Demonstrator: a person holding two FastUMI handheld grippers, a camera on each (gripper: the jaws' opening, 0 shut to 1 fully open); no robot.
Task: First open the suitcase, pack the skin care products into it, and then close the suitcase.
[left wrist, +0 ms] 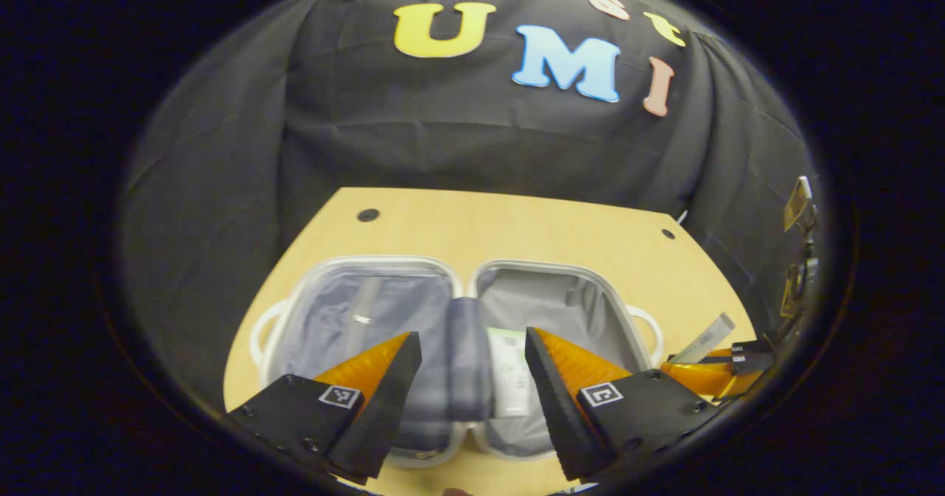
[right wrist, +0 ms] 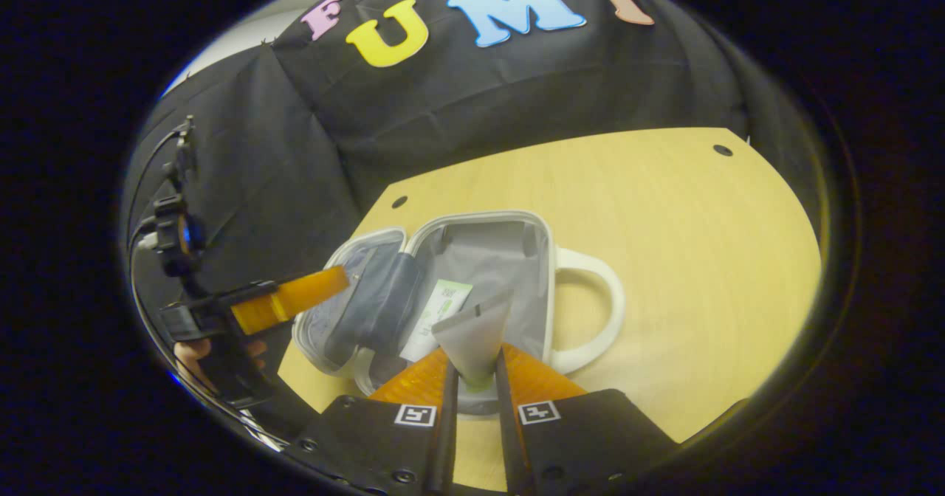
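Between right gripper [right wrist: 476, 378] fingers, grey tube [right wrist: 472, 333]

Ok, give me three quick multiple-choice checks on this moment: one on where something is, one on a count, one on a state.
1. Where does the white tube with green print lie?
A. on the bare table
B. in the handle-side half of the suitcase
C. between the left tongs

2. How many handles show on the suitcase in the left gripper view?
A. none
B. one
C. two

3. How are the right tongs set?
A. shut on the grey tube
B. wide open with nothing held
C. shut on the suitcase handle

Answers:
1 B, the tube rests on the grey lining beside the dark centre divider.
2 C, a white loop sticks out at each outer end.
3 A, both fingers press the grey tube, held over the open case, while the left tongs stand open.
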